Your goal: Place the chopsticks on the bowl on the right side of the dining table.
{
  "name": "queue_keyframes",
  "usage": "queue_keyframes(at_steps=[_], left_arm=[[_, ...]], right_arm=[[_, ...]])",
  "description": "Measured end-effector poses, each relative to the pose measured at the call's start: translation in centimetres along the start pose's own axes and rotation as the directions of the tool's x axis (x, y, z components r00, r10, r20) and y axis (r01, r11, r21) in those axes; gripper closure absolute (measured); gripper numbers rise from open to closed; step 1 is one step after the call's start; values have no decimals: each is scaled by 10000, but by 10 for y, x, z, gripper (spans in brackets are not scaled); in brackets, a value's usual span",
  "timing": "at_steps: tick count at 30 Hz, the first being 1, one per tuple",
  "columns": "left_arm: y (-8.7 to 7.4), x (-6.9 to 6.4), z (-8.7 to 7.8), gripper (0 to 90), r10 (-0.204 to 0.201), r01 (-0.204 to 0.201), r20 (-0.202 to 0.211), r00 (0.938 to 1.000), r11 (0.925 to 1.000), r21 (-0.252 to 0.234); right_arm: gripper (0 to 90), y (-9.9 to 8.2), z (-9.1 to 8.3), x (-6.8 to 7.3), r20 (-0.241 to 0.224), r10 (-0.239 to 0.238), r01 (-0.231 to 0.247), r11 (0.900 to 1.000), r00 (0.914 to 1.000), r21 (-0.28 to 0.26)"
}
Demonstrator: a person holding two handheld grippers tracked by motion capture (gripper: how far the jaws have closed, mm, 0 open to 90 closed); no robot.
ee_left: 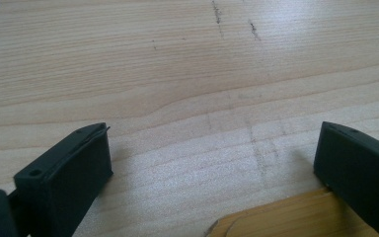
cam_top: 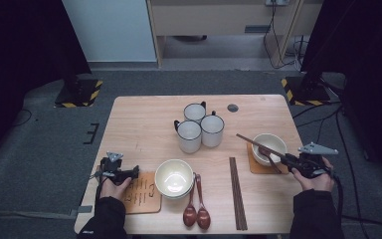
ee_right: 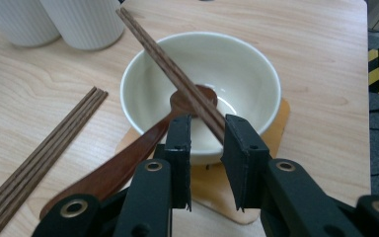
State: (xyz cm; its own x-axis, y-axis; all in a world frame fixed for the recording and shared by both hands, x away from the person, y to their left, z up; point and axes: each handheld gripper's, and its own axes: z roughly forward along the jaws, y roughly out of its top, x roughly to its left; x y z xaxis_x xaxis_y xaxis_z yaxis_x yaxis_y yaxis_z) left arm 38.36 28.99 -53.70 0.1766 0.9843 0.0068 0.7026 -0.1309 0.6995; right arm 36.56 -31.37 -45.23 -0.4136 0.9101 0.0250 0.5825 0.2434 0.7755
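Right gripper view: my right gripper (ee_right: 206, 131) has a pair of chopsticks (ee_right: 177, 74) between its jaws, which sit narrow; the pads look to be pinching the sticks, though real contact is hard to confirm. The chopsticks slant up across the white bowl (ee_right: 246, 69), which sits on a wooden coaster (ee_right: 276, 123) with a brown spoon (ee_right: 128, 158) lying in it. A second chopstick pair (ee_right: 39, 148) lies flat on the table (ee_right: 325, 39), beside the bowl. High view: three mugs (cam_top: 199, 127) stand mid-table. My left gripper (ee_left: 212, 163) rests low over the bare table, jaws spread wide, holding nothing, by the edge of another coaster (ee_left: 276, 217).
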Motion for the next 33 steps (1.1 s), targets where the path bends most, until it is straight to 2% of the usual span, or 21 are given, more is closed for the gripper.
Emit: queue_keyframes(at_steps=[7, 19, 33], left_arm=[[0, 0, 0, 0, 2, -2, 0, 10000, 10000, 1], [0, 0, 0, 0, 1, -1, -2, 10000, 10000, 1], [0, 0, 0, 0, 1, -1, -1, 10000, 10000, 0]], right_arm=[[734, -13, -1, 0, 95, 126, -129, 9994, 9999, 310], [729, -21, 0, -7, 343, 297, -315, 9979, 9990, 559], [714, -21, 4, -14, 615, 345, -381, 9976, 9975, 579]])
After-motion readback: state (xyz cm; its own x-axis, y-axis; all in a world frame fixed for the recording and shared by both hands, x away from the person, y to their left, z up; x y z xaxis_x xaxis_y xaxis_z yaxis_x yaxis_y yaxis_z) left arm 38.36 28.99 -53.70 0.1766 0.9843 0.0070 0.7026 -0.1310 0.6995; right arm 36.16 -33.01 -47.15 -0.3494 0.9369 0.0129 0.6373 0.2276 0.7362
